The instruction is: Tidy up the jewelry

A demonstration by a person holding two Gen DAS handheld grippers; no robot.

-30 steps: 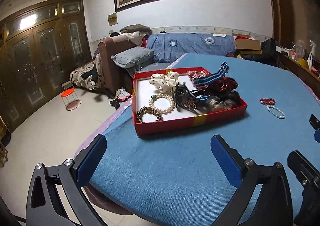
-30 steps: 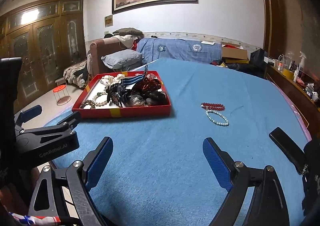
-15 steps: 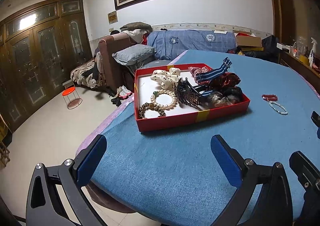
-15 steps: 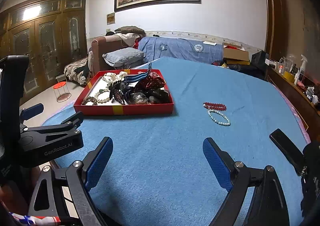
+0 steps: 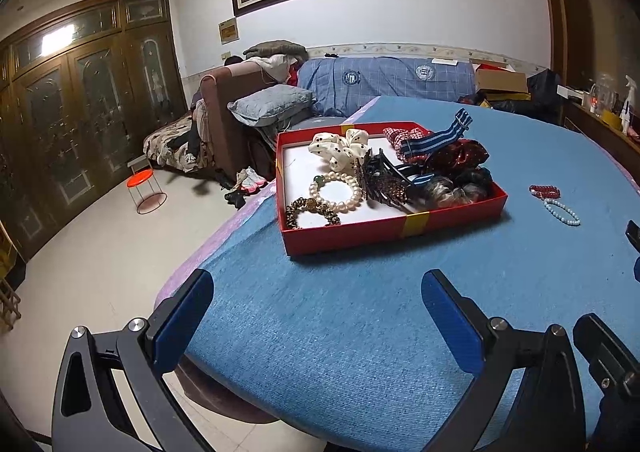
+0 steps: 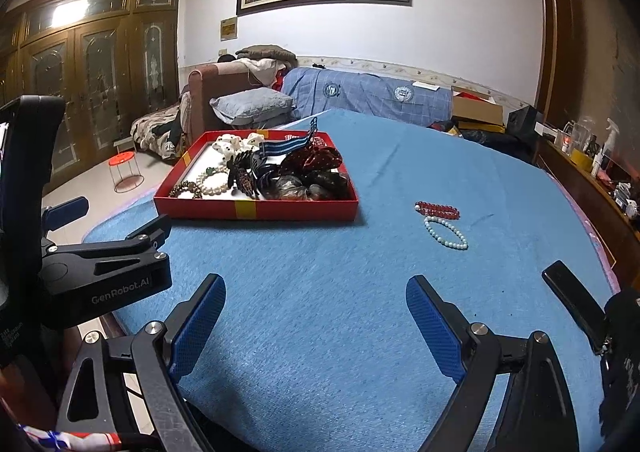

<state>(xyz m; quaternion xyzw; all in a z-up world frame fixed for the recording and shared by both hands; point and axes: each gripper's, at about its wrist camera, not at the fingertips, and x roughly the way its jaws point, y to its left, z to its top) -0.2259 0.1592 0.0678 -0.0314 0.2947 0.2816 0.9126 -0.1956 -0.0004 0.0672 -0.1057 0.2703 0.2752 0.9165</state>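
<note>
On the blue-covered table (image 6: 320,312), most of the sorting is already looking done, while a small part is waiting. A red tray (image 5: 348,236) is sitting toward the table's left side, and it is holding a pearl bracelet (image 5: 335,191) and a gold chain bracelet (image 5: 312,210) on its white floor, with a spotted cream scrunchie (image 5: 340,150) behind them, a brown claw clip (image 5: 382,182) beside them, and a heap of dark hair ties and a striped ribbon (image 5: 440,140) filling the right half. Two pieces are lying loose on the cloth, well apart from the tray on its right: a red bead bracelet (image 6: 437,209) and, just in front of it and touching or nearly touching, a white bead bracelet (image 6: 446,232). Judging by this layout, these two are what is left to gather. Neither tool is carrying anything: the left gripper (image 5: 318,316) is hovering with its blue pads spread wide over bare cloth in front of the tray, and the right gripper (image 6: 316,326) is likewise standing wide apart and empty, facing the loose bracelets from the near edge of the table. The right one is looking better placed for the pickup, since the beads are lying ahead of it and slightly to its right, though both are thin and flat against the fabric and are likely to need a low, careful pinch.
</note>
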